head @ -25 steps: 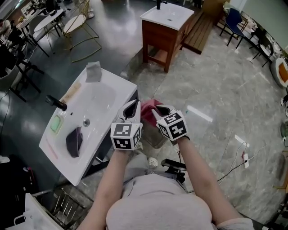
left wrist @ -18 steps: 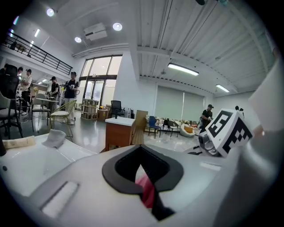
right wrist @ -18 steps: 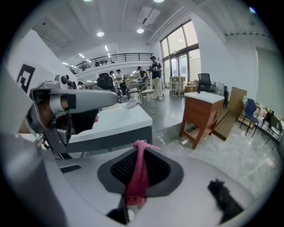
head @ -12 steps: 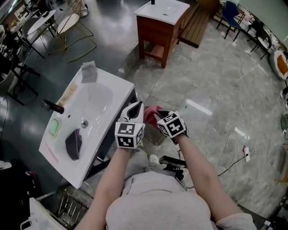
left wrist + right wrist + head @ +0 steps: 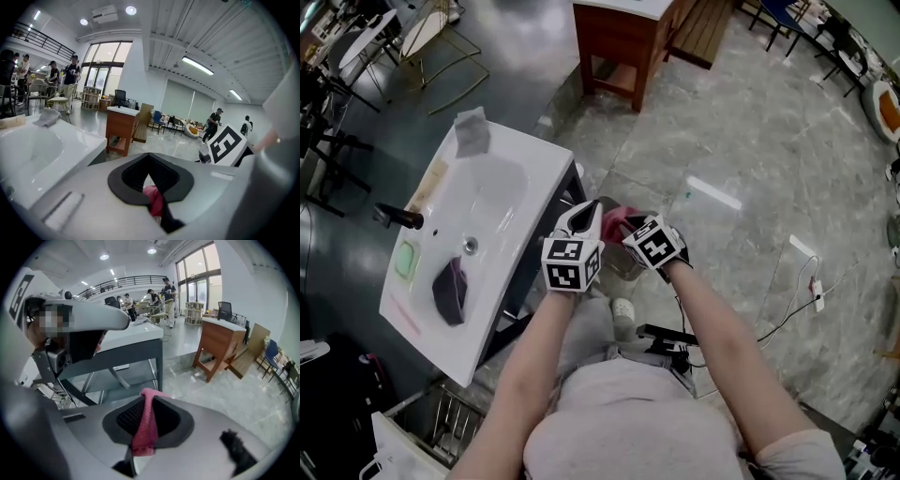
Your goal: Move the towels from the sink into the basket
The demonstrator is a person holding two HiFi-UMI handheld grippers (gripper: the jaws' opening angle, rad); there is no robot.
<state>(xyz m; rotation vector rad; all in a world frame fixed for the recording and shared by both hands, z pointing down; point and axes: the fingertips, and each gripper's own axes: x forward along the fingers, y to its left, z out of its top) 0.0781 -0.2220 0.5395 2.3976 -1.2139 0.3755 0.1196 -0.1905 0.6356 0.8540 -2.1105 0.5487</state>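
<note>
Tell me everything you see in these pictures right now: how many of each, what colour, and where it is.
white ceramic sink: one, white, on a dark frame at the person's left
black tap: one, black, at the sink's far edge
dark purple towel: one, lying in the basin
green rectangular pad: one, green, on the rim near the tap
grey folded cloth: one, grey, on a corner of the sink
pink towel: one, pink, held beside the sink
grey basket: one, on the floor under the pink towel, mostly hidden
brown wooden cabinet: one, brown, on the floor further off
left gripper: one, white, shut on the pink towel
right gripper: one, white, shut on the pink towel
</note>
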